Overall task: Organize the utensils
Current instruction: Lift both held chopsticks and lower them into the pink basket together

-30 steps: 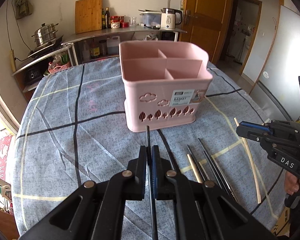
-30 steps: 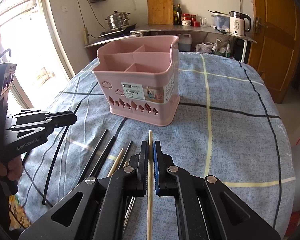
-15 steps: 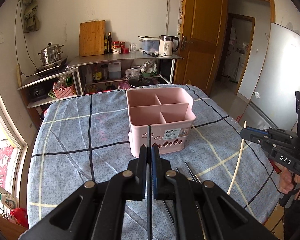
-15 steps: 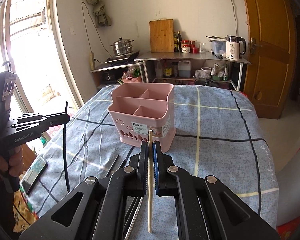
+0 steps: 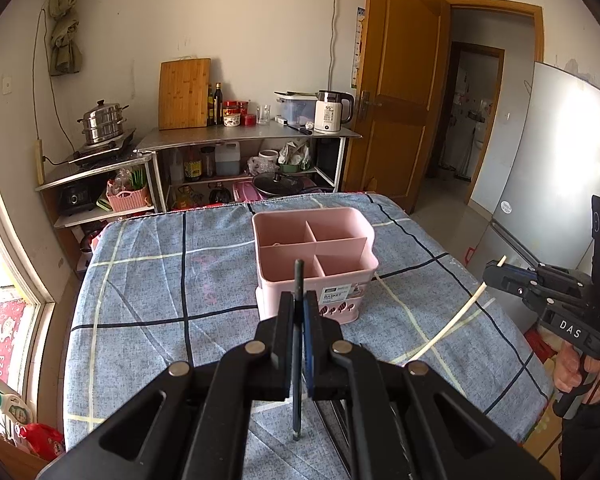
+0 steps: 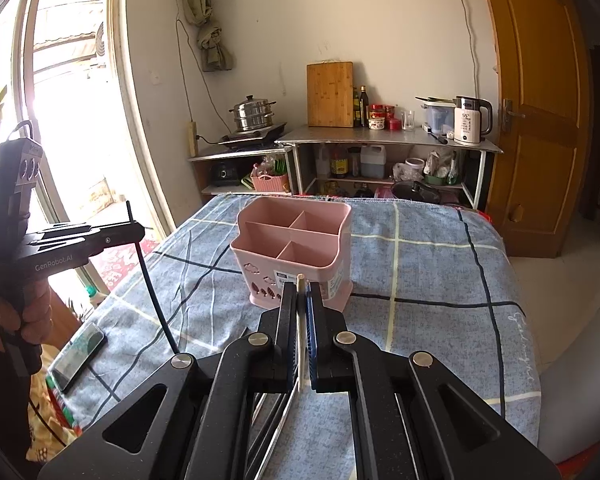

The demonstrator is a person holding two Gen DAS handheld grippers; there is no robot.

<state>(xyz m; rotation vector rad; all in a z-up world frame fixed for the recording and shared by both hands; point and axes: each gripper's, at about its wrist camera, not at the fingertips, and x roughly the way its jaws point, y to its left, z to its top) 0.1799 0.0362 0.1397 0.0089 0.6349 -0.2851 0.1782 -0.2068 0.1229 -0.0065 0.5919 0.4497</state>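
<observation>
Chopsticks first: I've got one in each gripper and neither is in the organizer yet. Far left in the right wrist view, my left gripper [image 6: 134,232] is clamped shut on the black chopstick [image 6: 150,280], which hangs almost vertical off the fingers, clear of the desk [image 6: 440,280], its lower end out over the left part of the cloth. A phone-like slab [image 6: 80,356] lies flat near that left edge, not part of the job as far as I can judge. Moving toward centre, the pink organizer [image 5: 314,256] stands upright mid-desk; the compartments look empty from both views, apart from a faint small mark in the back left one that I can't make out. So nothing is sorted so far, by my reading. In the left wrist view the black chopstick [image 5: 298,344] runs straight up between the closed pads, top end lined up with the organizer's front right cell but short of it. More utensils, dark sticks and something metallic [image 6: 284,412], lie on the cloth under my grippers, partly hidden, count unclear. To the right, my right gripper [image 5: 490,274] is closed tight on the pale wooden chopstick [image 5: 460,316], which slants down toward the desk, tip apparently off the cloth. Progress: early; two sticks lifted, zero placed. Left to do: drop both into a cell, then collect the rest.
</observation>
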